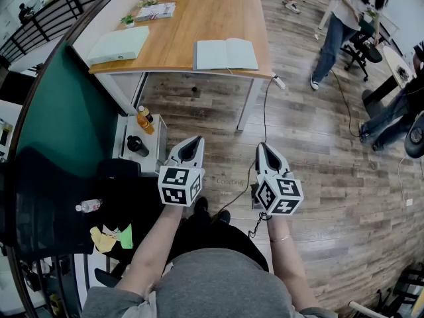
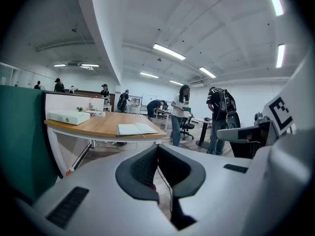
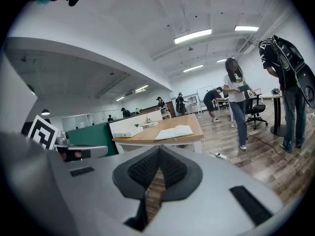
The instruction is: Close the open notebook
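Across a wood-plank floor (image 1: 318,151), well apart from both grippers, a table (image 1: 179,42) with a wooden top and white legs is seen. On its near edge the open notebook (image 1: 226,54) is laid flat, pages up and spread to both sides. Toward the table's left end a flat white box (image 1: 119,45) is placed, and a small plant (image 1: 128,20) and some papers (image 1: 156,10) are set farther back. Along the left side a dark green partition (image 1: 59,111) is run, and beside it a low white shelf (image 1: 122,131) is stood, with bottles (image 1: 144,119) on it. A cable (image 1: 265,118) is trailed over the floor from a power strip (image 1: 279,83) by the table's right leg. The left gripper (image 1: 195,142) and the right gripper (image 1: 264,148) are held side by side above the floor and pointed toward the table. The jaws of each are pressed fully together, and nothing is held between them. At the far right, people (image 1: 334,28) are seen standing near an office chair (image 1: 361,48). Long ceiling lights (image 2: 169,52) are shown over the wide office.
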A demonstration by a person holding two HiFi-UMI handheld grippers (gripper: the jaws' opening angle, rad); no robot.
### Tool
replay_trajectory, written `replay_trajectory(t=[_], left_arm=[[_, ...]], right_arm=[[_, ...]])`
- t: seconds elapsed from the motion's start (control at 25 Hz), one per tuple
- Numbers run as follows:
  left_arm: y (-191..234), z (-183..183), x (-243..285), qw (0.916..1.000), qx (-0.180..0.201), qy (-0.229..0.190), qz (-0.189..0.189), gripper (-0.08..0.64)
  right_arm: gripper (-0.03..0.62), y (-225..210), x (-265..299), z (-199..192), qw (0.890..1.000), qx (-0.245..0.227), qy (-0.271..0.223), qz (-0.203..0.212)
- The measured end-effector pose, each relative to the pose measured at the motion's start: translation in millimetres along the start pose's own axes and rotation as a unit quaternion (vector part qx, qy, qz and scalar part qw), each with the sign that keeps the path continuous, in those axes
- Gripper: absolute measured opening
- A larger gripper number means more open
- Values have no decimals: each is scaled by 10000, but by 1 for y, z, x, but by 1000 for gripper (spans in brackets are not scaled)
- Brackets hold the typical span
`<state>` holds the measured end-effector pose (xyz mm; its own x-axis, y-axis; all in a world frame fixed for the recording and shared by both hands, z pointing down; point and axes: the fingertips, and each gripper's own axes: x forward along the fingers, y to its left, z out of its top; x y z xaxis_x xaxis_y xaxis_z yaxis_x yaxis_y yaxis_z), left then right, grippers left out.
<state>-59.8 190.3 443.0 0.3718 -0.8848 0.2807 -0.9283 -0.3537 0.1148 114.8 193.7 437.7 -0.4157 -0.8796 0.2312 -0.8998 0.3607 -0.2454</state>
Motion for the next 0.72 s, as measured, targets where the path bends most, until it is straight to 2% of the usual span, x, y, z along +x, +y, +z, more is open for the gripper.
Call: replay_trajectory(t=[0.36, 0.72], left_arm=[[-1, -2, -11, 9998, -68, -51, 196, 23], [-7, -4, -20, 9994, -28, -94, 335, 26]], right_arm=[[2, 2, -8, -4, 9999, -22, 24, 139], [6, -3, -19, -6, 9996, 155, -101, 192]])
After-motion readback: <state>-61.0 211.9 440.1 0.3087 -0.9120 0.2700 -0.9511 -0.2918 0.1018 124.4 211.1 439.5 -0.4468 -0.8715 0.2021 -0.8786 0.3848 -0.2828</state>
